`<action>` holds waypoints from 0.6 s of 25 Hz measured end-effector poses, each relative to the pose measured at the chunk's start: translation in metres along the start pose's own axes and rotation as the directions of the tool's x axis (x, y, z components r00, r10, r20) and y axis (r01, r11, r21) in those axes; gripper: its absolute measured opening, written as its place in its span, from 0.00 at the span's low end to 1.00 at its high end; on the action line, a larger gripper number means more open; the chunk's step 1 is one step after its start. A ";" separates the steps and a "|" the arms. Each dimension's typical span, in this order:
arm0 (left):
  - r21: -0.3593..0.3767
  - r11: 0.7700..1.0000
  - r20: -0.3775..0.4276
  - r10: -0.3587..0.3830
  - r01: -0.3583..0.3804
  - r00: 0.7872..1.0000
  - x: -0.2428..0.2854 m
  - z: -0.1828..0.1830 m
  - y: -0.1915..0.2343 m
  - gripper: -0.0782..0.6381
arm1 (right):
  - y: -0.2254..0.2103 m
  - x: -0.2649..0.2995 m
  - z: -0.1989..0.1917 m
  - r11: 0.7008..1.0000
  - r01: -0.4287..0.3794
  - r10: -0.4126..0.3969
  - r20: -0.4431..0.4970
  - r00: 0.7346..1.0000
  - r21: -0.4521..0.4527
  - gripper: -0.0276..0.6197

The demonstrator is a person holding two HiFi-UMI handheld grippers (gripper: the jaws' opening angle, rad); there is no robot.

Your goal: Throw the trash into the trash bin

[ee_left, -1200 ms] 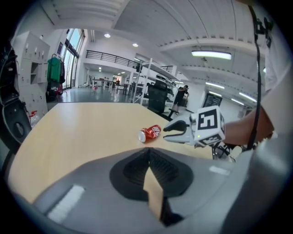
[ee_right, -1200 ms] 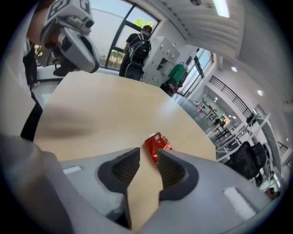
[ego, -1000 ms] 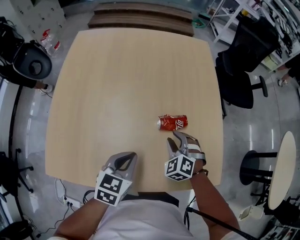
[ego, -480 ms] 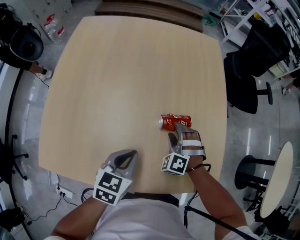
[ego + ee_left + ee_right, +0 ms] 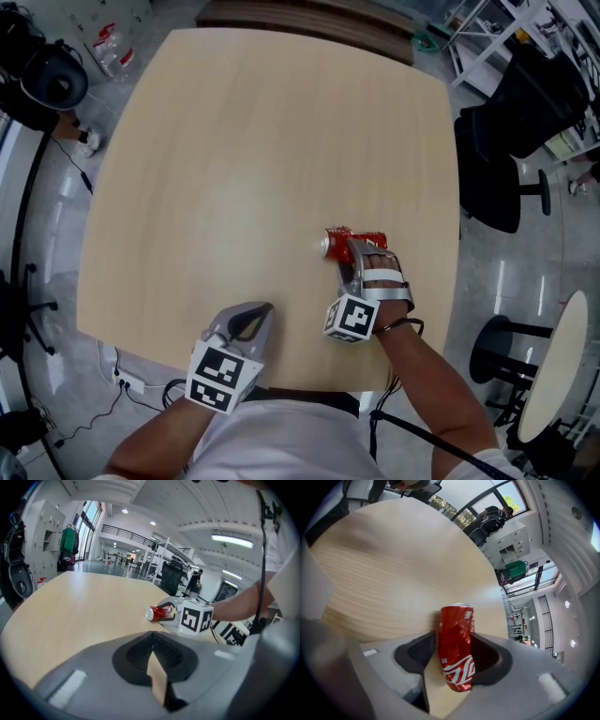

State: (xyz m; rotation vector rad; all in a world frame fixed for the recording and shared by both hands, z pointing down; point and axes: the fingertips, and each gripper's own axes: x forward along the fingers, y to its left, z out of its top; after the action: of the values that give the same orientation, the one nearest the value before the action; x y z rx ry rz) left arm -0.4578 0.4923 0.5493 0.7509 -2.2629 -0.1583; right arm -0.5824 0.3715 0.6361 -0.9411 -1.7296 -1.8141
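Observation:
A crushed red soda can (image 5: 349, 243) lies on its side on the light wooden table (image 5: 234, 141), near the right front. My right gripper (image 5: 361, 253) reaches over it from the near side. In the right gripper view the can (image 5: 457, 644) lies lengthwise between the two dark pads (image 5: 417, 652), which stand close beside it and do not visibly press; the jaws opened wide and have just been closing a little around it. My left gripper (image 5: 253, 317) hovers at the table's front edge, shut and empty. From the left gripper view the can (image 5: 158, 612) shows at the right gripper's (image 5: 190, 618) tip.
A black round bin-like thing (image 5: 54, 84) stands on the floor beyond the table's far left corner, with bottles (image 5: 112, 52) near it. A black office chair (image 5: 511, 131) and a small round table (image 5: 555, 366) stand to the right. A wooden bench (image 5: 309, 17) runs along the far edge.
My right gripper moved forward over the can and rolled, so that the can now sits between its jaws. The left gripper stayed put.

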 end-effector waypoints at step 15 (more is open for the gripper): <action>0.002 1.000 0.027 -0.003 0.003 1.000 -0.001 0.007 0.003 0.12 | -0.021 -0.003 0.009 0.995 -0.054 0.049 0.055 0.997 0.083 0.21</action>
State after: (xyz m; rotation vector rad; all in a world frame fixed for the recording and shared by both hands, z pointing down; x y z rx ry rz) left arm -0.4631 0.4943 0.5448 0.7575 -2.2880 -0.1686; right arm -0.5945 0.3825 0.6194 -0.9977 -1.7827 -1.6839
